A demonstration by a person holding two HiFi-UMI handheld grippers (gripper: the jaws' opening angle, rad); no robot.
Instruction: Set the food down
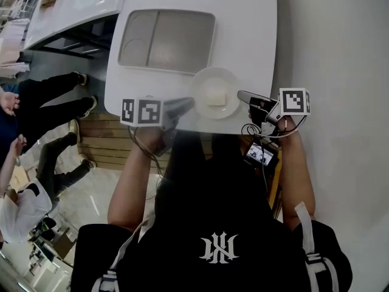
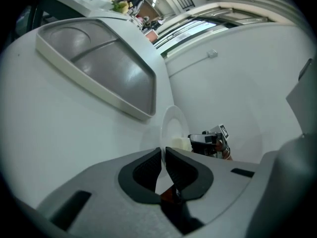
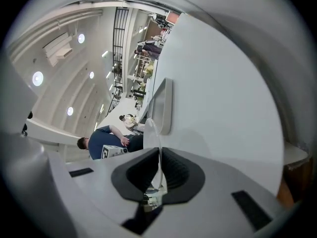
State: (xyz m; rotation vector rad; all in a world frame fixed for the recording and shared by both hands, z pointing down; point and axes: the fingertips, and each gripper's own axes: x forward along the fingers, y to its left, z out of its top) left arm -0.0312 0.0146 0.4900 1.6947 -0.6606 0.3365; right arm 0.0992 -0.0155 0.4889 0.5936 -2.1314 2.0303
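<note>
A round white plate [image 1: 214,93] carries a pale block of food [image 1: 215,96] at the near edge of the white table [image 1: 255,35]. My left gripper [image 1: 189,104] is shut on the plate's left rim and my right gripper [image 1: 243,96] on its right rim. In the left gripper view the thin rim [image 2: 171,128] runs between the dark pads [image 2: 148,167], with the food [image 2: 181,144] just past them. The right gripper view shows the plate [image 3: 154,133] edge-on, pinched by my right gripper [image 3: 159,167]. I cannot tell whether the plate rests on the table or hangs just above it.
A shallow grey two-part tray [image 1: 167,40] lies on the table beyond the plate. A white wall [image 1: 340,72] stands to the right. People [image 1: 36,108] stand on the floor to the left, near another white table [image 1: 73,5].
</note>
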